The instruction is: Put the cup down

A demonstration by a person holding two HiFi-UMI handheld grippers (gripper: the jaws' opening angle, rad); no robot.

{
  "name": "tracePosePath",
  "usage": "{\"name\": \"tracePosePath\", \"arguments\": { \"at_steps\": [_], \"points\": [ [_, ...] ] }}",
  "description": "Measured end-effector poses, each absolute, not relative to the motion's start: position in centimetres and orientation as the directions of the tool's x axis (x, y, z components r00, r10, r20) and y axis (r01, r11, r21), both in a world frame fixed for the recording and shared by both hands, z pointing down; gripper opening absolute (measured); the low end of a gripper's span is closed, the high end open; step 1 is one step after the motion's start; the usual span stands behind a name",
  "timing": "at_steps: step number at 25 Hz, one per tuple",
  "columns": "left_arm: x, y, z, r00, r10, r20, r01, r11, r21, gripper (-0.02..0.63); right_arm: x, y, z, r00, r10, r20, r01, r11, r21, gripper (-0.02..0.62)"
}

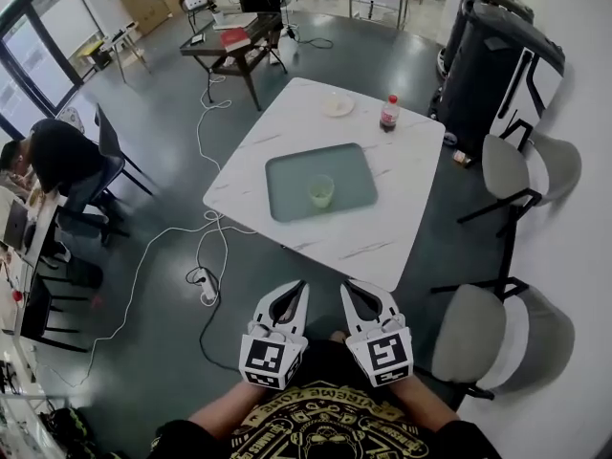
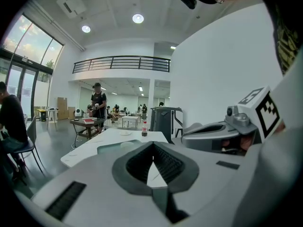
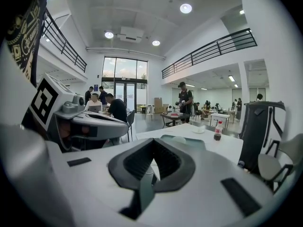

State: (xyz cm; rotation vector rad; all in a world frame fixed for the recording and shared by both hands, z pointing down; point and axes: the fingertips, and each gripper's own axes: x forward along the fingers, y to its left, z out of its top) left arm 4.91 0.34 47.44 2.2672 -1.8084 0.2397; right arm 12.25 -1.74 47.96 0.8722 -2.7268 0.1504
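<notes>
A pale green cup (image 1: 320, 191) stands upright on a dark green tray (image 1: 287, 175) in the middle of a white marble table (image 1: 287, 127). Both grippers hover side by side in front of the table's near corner, well short of the cup. My left gripper (image 1: 299, 286) is shut with nothing between its fingers, and so is my right gripper (image 1: 348, 287). In the left gripper view the cup (image 2: 127, 144) shows just left of the shut gripper (image 2: 152, 145). In the right gripper view the cup (image 3: 179, 139) sits just right of the gripper (image 3: 154, 141).
A cola bottle (image 1: 389, 113) and a small plate (image 1: 337, 106) stand at the table's far side. Two grey chairs (image 1: 507, 165) (image 1: 478, 333) are on the right, beside a black machine (image 1: 488, 55). A power strip (image 1: 206, 285) with cables lies on the floor at the left.
</notes>
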Motion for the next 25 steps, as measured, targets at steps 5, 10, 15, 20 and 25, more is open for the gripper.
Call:
{"name": "tracePosePath", "arguments": {
  "at_steps": [5, 10, 15, 20, 25],
  "points": [
    [4.9, 0.6, 47.8, 0.227, -0.936, 0.27, -0.974, -0.209, 0.092, 0.008, 12.3, -1.0, 48.6, -0.774, -0.551, 0.312, -0.581, 0.814, -0.004, 0.006],
    [4.5, 0.8, 48.3, 0.203, -0.937, 0.285, -0.978, -0.182, 0.101, 0.008, 12.0, -0.7, 49.3, -0.78, -0.536, 0.323, -0.569, 0.822, -0.011, 0.004],
    [4.5, 0.8, 48.4, 0.19, -0.938, 0.289, -0.981, -0.168, 0.099, 0.008, 11.9, -1.0, 49.1, -0.789, -0.521, 0.326, -0.555, 0.832, -0.013, 0.005],
    [4.9, 0.6, 48.5, 0.196, -0.937, 0.29, -0.98, -0.175, 0.097, 0.008, 12.2, -0.9, 49.4, -0.789, -0.526, 0.317, -0.562, 0.827, -0.027, 0.005],
    [5.5, 0.6, 48.6, 0.209, -0.934, 0.289, -0.977, -0.189, 0.097, 0.008, 13.0, -0.9, 49.6, -0.782, -0.536, 0.317, -0.572, 0.82, -0.026, 0.003]
  ]
}}
